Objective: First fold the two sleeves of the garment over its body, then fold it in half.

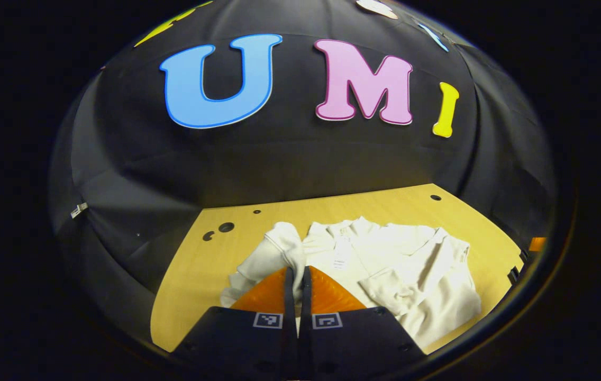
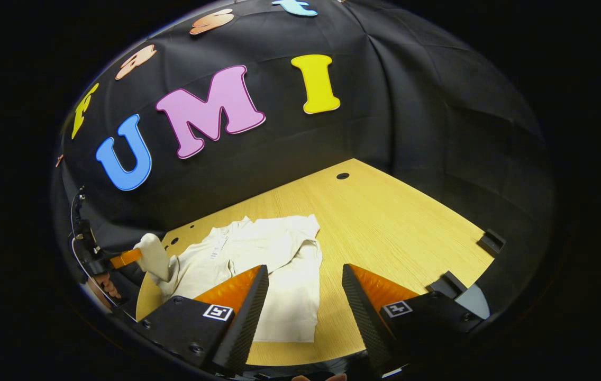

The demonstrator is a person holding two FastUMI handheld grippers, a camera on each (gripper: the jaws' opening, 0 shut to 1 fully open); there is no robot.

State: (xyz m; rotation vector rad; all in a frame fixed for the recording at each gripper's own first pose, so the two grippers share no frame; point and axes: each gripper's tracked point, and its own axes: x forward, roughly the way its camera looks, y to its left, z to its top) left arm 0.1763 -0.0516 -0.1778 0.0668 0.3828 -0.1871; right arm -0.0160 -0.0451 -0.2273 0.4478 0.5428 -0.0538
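One white garment (image 1: 385, 264) laid on wooden worktop (image 2: 401, 233), right sleeve (image 2: 295, 286) already folded over body. Left sleeve (image 1: 274, 254) lifted, pinched between closed fingers of left claw (image 1: 296, 280). Right claw (image 2: 304, 301) held apart, above garment hem.

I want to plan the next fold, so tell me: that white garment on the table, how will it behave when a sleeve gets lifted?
The white garment will probably flop: the sleeve pinched in the left gripper droops and bunches. It looks light, since a small pinch holds it up. On the smooth wooden table it may slide when tugged.
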